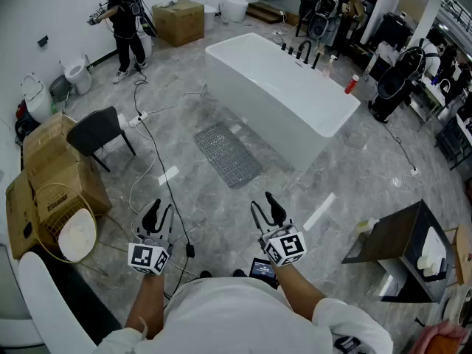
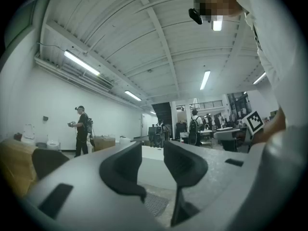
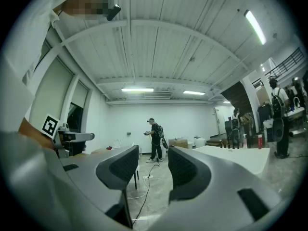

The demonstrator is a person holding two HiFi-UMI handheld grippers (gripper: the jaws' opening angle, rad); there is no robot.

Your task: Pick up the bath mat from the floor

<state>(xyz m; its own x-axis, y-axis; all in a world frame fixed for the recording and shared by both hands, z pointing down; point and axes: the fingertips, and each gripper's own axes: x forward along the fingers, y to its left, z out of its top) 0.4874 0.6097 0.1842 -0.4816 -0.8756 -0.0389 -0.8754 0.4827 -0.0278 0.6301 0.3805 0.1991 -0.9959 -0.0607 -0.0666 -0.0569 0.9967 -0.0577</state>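
Approach is the step in hand, by my judgement. The grey perforated rectangular bath mat (image 1: 227, 154) lies flat on the grey veined floor (image 1: 354, 168) at twelve o'clock, well ahead of both grippers, with the white freestanding bathtub (image 1: 280, 94) just beside it at one o'clock. Next comes walking up and reaching down to an edge. The left gripper (image 1: 157, 214) has its jaws partly apart and the right gripper (image 1: 267, 206) has them wider; neither holds or touches anything.

Your head camera looks steeply down at the floor (image 1: 346, 168) from above your shoulders. The cameras on your left claw (image 1: 161, 211) and right claw (image 1: 263, 203) look level and low; all three share the tub (image 1: 280, 94) and far person (image 1: 122, 21)
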